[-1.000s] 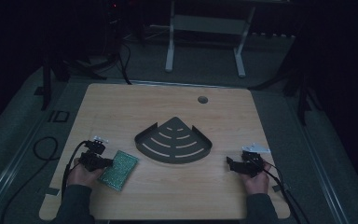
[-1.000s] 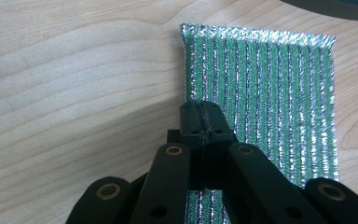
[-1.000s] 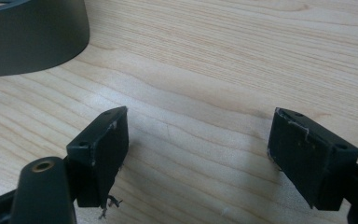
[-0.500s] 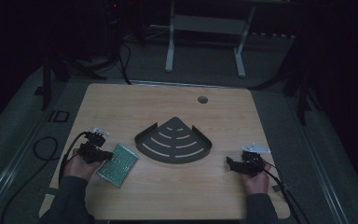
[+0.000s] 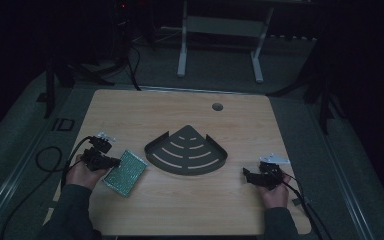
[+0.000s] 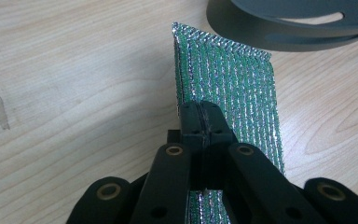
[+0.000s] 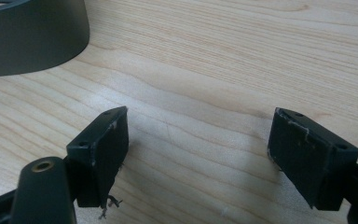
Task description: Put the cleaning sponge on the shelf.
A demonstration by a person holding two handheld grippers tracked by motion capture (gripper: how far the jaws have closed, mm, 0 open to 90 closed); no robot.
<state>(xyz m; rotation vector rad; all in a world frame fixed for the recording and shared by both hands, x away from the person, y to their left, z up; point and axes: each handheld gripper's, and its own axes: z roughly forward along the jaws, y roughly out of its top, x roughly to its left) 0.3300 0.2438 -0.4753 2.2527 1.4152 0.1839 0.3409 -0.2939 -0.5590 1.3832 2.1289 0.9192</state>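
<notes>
— Green and silver, that sponge (image 5: 125,172): from the high view we see it near the left edge of the table (image 5: 180,215), just left of the dark fan-shaped rack (image 5: 186,156), and the left gripper (image 5: 109,162) has it pinched at its near-left end. A second ago it lay flat; now its gripped end has come up off the wood and it hangs tilted.

— So we have it lifted. And the right gripper (image 5: 247,176)?

— It has stayed put at the near right, well apart from the rack.

— Left gripper view next?

— There we see the left gripper (image 6: 200,122) with its jaws squeezed together on the sponge (image 6: 233,79), which sticks out beyond them toward the rack (image 6: 289,28). The grip looks firm, so we judge the pick-up done and the carry to the rack next.

— Right gripper view?

— The right gripper (image 7: 196,154) has its jaws spread wide over bare table (image 7: 223,60), nothing between them, with the rack's wall (image 7: 32,37) at the far left.
</notes>
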